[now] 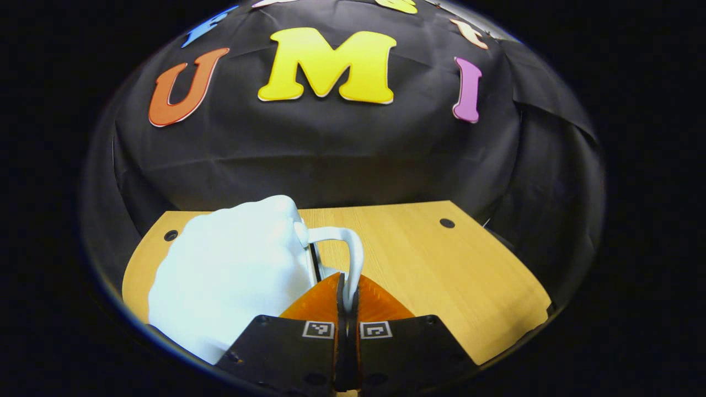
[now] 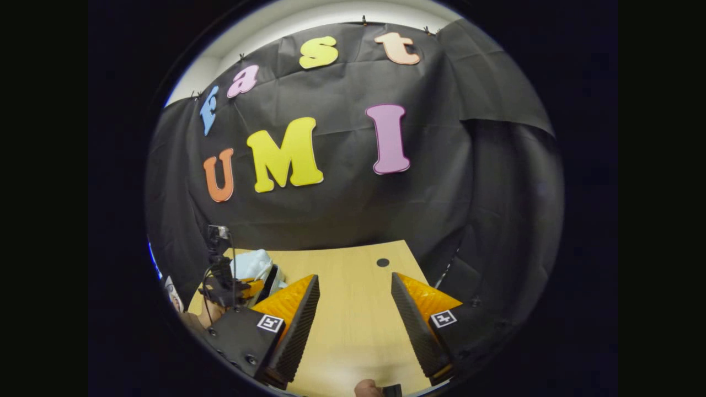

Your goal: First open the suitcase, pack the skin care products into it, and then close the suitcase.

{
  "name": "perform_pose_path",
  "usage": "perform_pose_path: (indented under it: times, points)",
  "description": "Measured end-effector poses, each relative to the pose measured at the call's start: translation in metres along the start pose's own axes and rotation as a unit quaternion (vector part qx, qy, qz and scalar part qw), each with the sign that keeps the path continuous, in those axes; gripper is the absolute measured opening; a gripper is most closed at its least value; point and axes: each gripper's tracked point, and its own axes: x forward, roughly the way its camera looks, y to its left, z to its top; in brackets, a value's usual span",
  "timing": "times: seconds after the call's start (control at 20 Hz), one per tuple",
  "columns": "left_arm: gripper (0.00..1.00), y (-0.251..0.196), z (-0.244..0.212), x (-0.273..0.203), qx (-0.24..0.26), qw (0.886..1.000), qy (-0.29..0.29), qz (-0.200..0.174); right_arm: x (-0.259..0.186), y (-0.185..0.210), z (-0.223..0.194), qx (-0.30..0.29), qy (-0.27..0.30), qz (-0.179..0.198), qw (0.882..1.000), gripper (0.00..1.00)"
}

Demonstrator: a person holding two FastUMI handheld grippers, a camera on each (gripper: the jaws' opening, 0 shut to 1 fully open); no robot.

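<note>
In the left gripper view the left gripper (image 1: 347,309) is clamped on the white handle (image 1: 353,259) of the pale suitcase (image 1: 231,275), which rests on the wooden table (image 1: 441,270) and looks closed. In the right gripper view the right gripper (image 2: 353,309) is held spread wide over bare wood, the suitcase (image 2: 253,267) farther off to its left. No skin care products are seen, so whether packing is done cannot be told.

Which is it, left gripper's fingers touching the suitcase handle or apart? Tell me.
Touching. In the left gripper view, the left gripper has its fingers closed on the white handle of the suitcase, with the handle pinched between them.
</note>
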Motion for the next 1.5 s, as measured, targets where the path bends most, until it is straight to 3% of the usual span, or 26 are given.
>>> perform_pose_path:
  times: [0.25,0.3,0.45,0.5,0.6,0.65,0.7,0.75,0.95,1.25,1.5]
  points:
    - [0.03,-0.008,-0.028,0.023,0.05,0.997,0.03,0.045,0.006,-0.015,-0.015,0.002,0.022,0.005,1.0,0.78]
    - [0.03,-0.009,-0.031,0.025,0.066,0.996,0.036,0.051,0.006,-0.015,-0.017,0.007,0.025,0.008,1.0,0.73]
    - [0.04,-0.013,-0.038,0.029,0.123,0.988,0.048,0.085,0.005,-0.015,-0.026,0.007,0.037,0.015,0.999,0.78]
    - [0.04,-0.012,-0.04,0.03,0.14,0.984,0.052,0.096,0.004,-0.013,-0.027,0.007,0.037,0.018,0.999,0.73]
    - [0.1,-0.017,-0.039,0.027,0.139,0.985,0.052,0.093,0.0,-0.009,-0.022,0.002,0.031,0.02,0.999,0.78]
    - [0.27,-0.021,-0.038,0.021,0.115,0.988,0.052,0.089,-0.002,-0.006,-0.019,-0.001,0.026,0.02,0.999,0.78]
    - [0.34,-0.027,-0.031,0.011,0.087,0.992,0.041,0.08,0.0,-0.002,-0.014,-0.001,0.017,0.021,1.0,0.78]
    - [0.49,-0.026,-0.017,-0.003,0.064,0.994,0.021,0.08,-0.001,0.003,-0.011,0.0,0.01,0.023,1.0,0.78]
    - [0.98,-0.008,0.043,-0.089,0.018,0.993,-0.077,0.084,-0.001,0.038,-0.006,-0.011,-0.021,0.023,0.999,0.78]
    - [0.99,0.032,0.06,-0.22,0.033,0.984,-0.133,0.117,0.003,0.131,-0.017,-0.039,-0.037,0.06,0.997,0.78]
    - [0.99,0.074,0.078,-0.262,0.006,0.977,-0.17,0.128,-0.002,0.194,-0.027,-0.054,-0.033,0.084,0.994,0.78]
